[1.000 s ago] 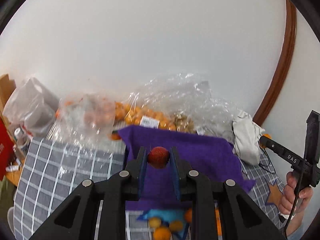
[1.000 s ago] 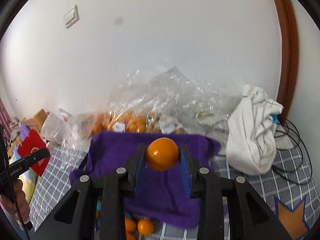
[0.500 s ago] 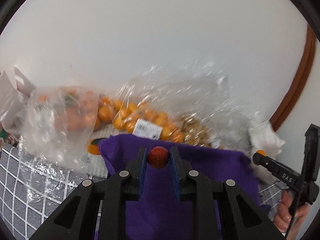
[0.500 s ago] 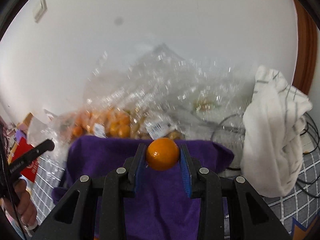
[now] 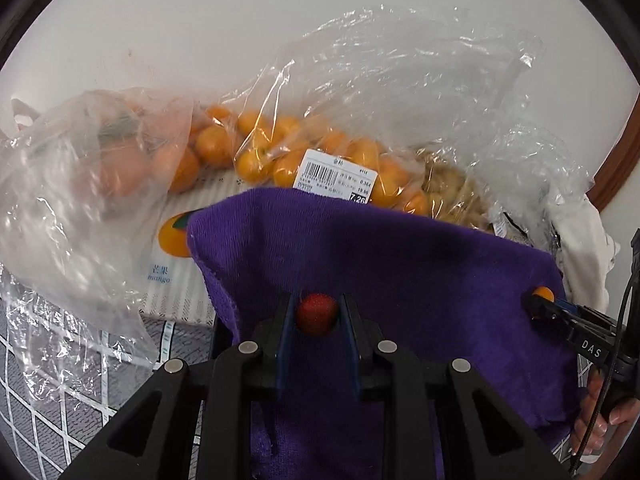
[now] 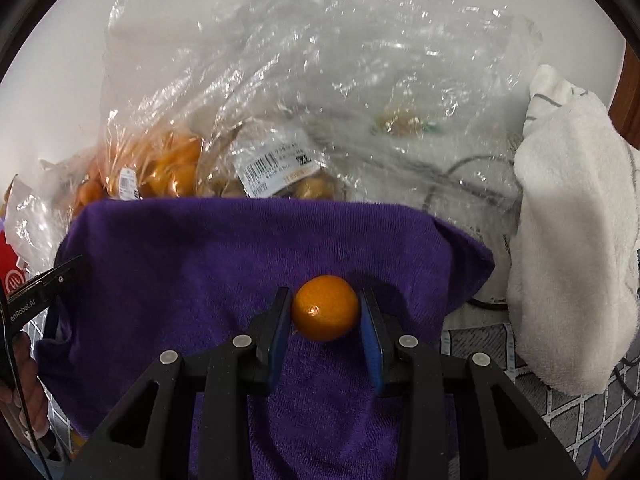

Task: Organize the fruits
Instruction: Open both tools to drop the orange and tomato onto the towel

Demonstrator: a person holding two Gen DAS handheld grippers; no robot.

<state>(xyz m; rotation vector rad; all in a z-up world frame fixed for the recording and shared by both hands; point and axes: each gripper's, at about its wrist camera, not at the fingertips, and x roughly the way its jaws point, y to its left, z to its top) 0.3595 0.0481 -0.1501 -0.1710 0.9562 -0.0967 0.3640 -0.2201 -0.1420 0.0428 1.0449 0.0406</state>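
Note:
In the left wrist view my left gripper (image 5: 317, 316) is shut on a small red berry (image 5: 316, 313), held just over a purple towel (image 5: 400, 272). The right wrist view has my right gripper (image 6: 325, 314) shut on a small orange (image 6: 325, 307), low above the same purple towel (image 6: 200, 264). From the left camera that right gripper (image 5: 538, 300) and its orange (image 5: 543, 292) appear at the right edge of the towel. The left gripper's fingertip (image 6: 60, 276) pokes in at the left of the right wrist view.
Behind the towel lie clear plastic bags of small oranges (image 5: 288, 156), one with a price label (image 5: 336, 180), and a crumpled empty bag (image 6: 360, 60). A white cloth (image 6: 572, 240) sits at the right, a mango box (image 5: 180, 256) under the left bag. A checked tablecloth (image 5: 40, 392) shows at the edges.
Both grippers have come down and forward toward the purple towel, which now fills the lower views. The bags loom larger. Each gripper still holds its fruit.

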